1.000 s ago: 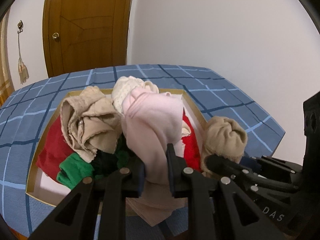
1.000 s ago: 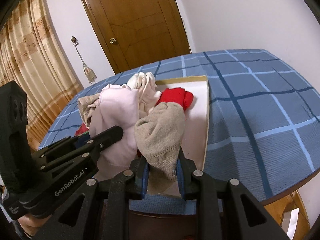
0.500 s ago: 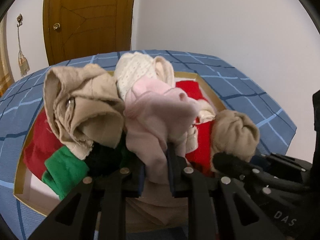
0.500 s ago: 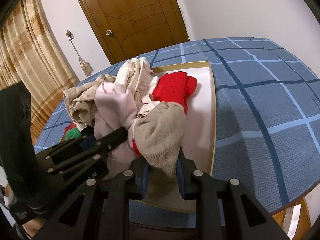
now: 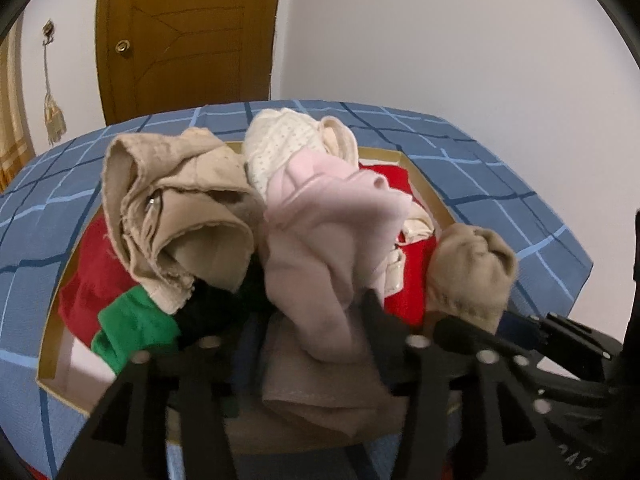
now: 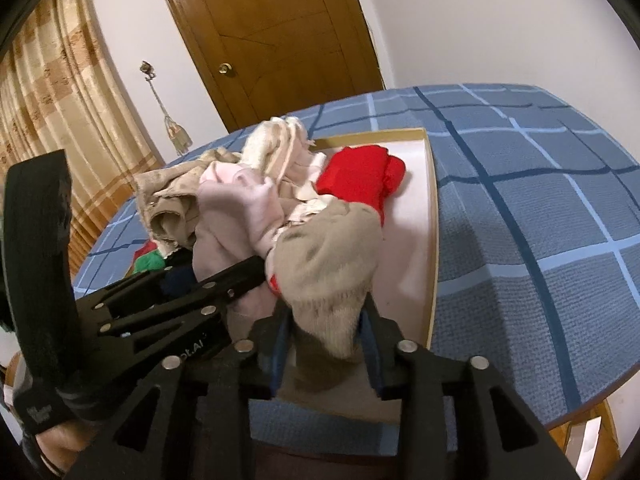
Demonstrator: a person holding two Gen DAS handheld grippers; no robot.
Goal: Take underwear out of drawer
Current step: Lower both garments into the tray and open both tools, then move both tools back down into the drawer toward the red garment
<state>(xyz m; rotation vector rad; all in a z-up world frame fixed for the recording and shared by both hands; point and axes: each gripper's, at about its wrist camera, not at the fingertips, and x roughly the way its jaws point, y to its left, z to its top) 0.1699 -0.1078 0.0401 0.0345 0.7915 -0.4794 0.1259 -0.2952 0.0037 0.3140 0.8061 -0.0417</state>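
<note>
A shallow drawer tray (image 5: 430, 190) (image 6: 433, 200) on a blue checked cloth holds a heap of underwear. My left gripper (image 5: 308, 316) has its jaws spread wide; the pale pink underwear (image 5: 324, 236) (image 6: 236, 200) slumps between them onto the heap. My right gripper (image 6: 326, 320) is shut on a tan knitted underwear piece (image 6: 328, 264), also seen in the left wrist view (image 5: 472, 272), held just above the tray's near end.
The heap also has beige (image 5: 176, 204), cream dotted (image 5: 280, 144), red (image 6: 360, 180), green (image 5: 132, 328) and black (image 5: 208, 312) pieces. A wooden door (image 6: 272, 40) and a curtain (image 6: 52, 120) stand behind. The table edge (image 6: 580, 408) is near right.
My left gripper has opened and let go of the pink underwear, which dropped onto the heap. Both grippers moved lower and closer to the tray. The right one kept its hold.
</note>
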